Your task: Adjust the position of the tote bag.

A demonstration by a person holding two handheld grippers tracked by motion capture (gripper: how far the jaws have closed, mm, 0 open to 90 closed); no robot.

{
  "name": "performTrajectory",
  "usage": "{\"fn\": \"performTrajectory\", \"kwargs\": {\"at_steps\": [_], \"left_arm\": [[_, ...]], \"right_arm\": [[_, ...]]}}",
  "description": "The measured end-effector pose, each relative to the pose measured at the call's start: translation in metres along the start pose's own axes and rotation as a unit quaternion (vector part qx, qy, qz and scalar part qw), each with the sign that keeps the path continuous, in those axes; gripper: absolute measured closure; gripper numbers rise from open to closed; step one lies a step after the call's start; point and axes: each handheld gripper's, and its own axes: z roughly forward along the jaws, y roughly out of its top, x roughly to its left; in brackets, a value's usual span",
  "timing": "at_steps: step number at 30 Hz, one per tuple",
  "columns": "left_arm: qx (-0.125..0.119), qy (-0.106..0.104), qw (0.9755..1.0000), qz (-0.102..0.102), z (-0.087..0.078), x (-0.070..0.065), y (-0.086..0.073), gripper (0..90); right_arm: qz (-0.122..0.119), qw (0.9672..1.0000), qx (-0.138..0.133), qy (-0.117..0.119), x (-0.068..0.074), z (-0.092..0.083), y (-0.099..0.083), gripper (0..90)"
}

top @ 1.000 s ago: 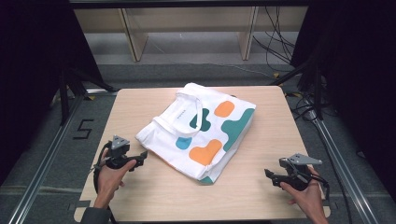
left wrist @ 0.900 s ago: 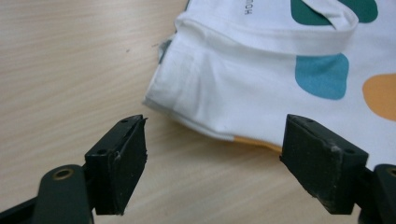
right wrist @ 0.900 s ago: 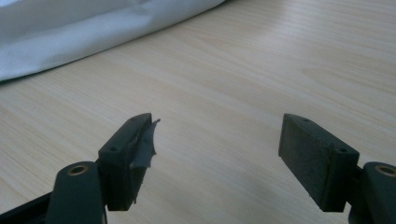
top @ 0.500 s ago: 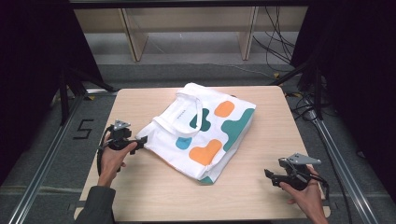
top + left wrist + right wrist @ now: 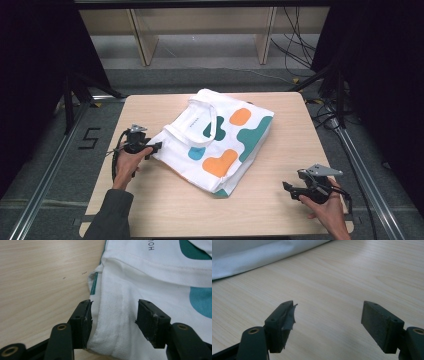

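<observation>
White canvas fills the gap between my left gripper's (image 5: 156,145) jaws: the near corner of the tote bag (image 5: 220,140) lies between the two black pads. My left-hand pad (image 5: 84,321) touches the cloth's folded edge, while the other pad stands a little apart above the fabric, so the jaws, which have just been closing, are half open and not yet pinching. The bag lies flat across the middle of the wooden table (image 5: 165,205), white with teal and orange blotches, handles toward the far side. Further right, my right gripper (image 5: 289,189) rests low over bare wood near the table's front edge, well apart from the bag, jaws spread wide with nothing between them.
</observation>
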Motion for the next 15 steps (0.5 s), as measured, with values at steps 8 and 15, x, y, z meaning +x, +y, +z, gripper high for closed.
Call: {"fn": "performTrajectory", "kwargs": {"at_steps": [8, 15], "left_arm": [[0.004, 0.008, 0.9996, 0.025, -0.004, -0.002, -0.005, 77.3], [0.01, -0.047, 0.9988, 0.014, -0.023, -0.01, -0.023, 87.1]], "right_arm": [[0.005, 1.0, -0.008, 0.0, 0.001, 0.001, 0.0, 27.7], [-0.001, 0.9997, -0.009, 0.023, 0.003, 0.0, 0.001, 29.0]]}}
